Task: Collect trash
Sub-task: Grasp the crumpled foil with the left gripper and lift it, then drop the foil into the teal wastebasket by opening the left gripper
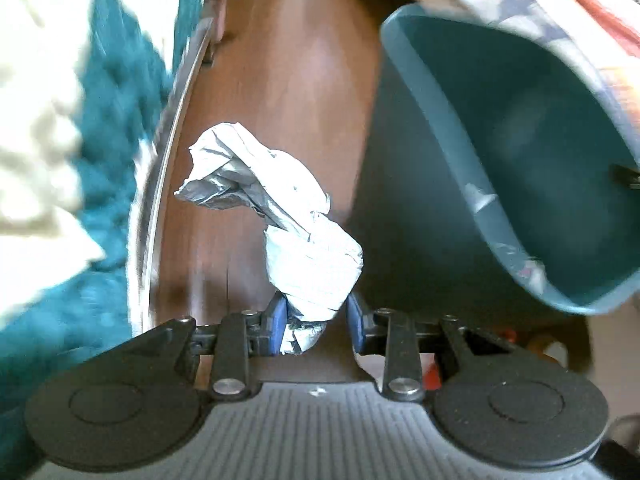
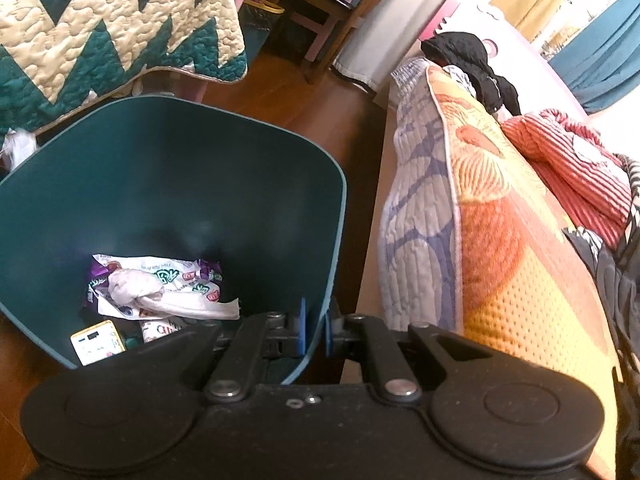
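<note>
Crumpled silver wrapper (image 1: 276, 216) in left claw (image 1: 318, 320); right claw (image 2: 315, 330) clamping smooth teal bin (image 2: 168, 184) wall.

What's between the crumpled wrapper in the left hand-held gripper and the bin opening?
Nothing visible. The wrapper hangs from the left hand-held gripper over bare floor, just left of the bin. Only the bin's near wall and rim remain to clear. The right hand-held gripper grips the rim.

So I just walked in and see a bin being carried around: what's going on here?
Someone is collecting trash with two handheld grippers. The left gripper is clamped on a crumpled silver wrapper, held above the wood floor beside the teal bin. The right gripper pinches the bin's rim, with wrappers already inside.
</note>
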`<state>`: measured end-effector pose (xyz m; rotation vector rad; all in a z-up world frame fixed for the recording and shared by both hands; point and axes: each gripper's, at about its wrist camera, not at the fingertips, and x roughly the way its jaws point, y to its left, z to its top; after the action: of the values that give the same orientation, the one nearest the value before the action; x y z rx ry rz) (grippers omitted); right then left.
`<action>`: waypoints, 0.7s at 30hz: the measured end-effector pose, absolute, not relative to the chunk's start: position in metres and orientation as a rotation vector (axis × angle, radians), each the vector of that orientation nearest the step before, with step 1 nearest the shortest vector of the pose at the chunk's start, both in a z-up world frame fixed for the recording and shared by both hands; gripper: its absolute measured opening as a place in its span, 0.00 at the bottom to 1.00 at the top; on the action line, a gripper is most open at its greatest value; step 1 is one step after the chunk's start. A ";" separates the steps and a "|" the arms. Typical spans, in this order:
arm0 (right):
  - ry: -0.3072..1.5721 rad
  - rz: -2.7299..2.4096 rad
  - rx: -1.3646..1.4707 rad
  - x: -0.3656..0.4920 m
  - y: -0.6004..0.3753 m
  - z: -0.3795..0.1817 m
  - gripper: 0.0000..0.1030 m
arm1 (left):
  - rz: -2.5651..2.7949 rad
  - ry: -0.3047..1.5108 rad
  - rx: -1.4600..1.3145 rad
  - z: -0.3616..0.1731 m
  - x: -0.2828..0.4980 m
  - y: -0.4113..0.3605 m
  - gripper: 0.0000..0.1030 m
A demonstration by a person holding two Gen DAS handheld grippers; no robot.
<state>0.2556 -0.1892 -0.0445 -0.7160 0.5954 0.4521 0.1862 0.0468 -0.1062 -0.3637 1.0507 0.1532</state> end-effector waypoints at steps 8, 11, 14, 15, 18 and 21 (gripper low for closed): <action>0.540 0.489 -0.760 0.244 -0.169 -0.039 0.08 | 0.036 0.891 -0.370 -0.014 0.146 0.033 0.30; 0.511 0.516 -0.787 0.239 -0.159 -0.036 0.08 | -0.034 0.876 -0.362 0.000 0.141 0.016 0.30; 0.483 0.554 -0.810 0.234 -0.149 -0.033 0.07 | -0.097 0.874 -0.339 0.004 0.143 -0.001 0.30; 0.477 0.559 -0.815 0.233 -0.147 -0.032 0.07 | -0.112 0.878 -0.341 0.002 0.147 -0.003 0.30; 0.458 0.582 -0.838 0.227 -0.139 -0.031 0.07 | -0.139 0.899 -0.360 -0.010 0.164 -0.003 0.30; 0.447 0.598 -0.850 0.223 -0.132 -0.030 0.06 | -0.149 0.932 -0.369 -0.027 0.178 -0.007 0.30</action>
<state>0.2229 -0.1315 -0.0303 -0.8495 0.4473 0.5980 0.1776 -0.0073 -0.0268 -0.3689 0.9319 -0.1489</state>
